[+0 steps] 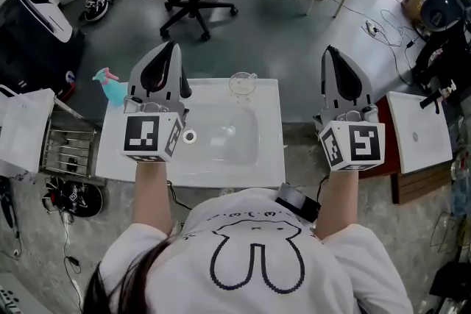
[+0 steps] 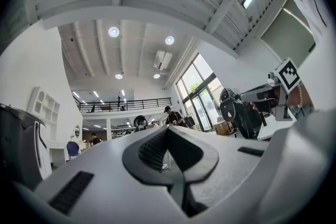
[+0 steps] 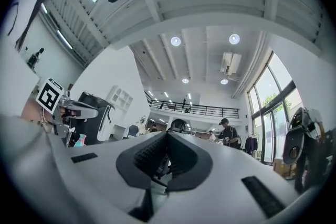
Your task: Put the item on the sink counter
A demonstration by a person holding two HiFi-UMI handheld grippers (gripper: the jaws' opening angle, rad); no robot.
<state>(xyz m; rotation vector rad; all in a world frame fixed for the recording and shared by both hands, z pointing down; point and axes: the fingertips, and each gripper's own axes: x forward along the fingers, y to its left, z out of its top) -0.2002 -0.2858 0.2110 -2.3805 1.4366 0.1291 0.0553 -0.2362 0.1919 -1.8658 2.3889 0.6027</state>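
Grey floor [image 1: 294,33] surrounds the white sink counter [image 1: 269,151]. The 2 grippers hover above its front edge. The left gripper [image 2: 168,131] and the right gripper [image 3: 167,136] each have jaws pressed together on nothing.

A clear glass cup [image 1: 241,84] stands upright at the counter's rear edge, behind the basin [image 1: 221,136], and looks empty and light. If it is the item, placement appears complete.

A blue spray bottle [image 1: 111,87] with a pink trigger sits at the counter's left rear corner. Whether it rests on the counter cannot be told. If it is the item, 1 gripper must open, descend and pinch its neck.
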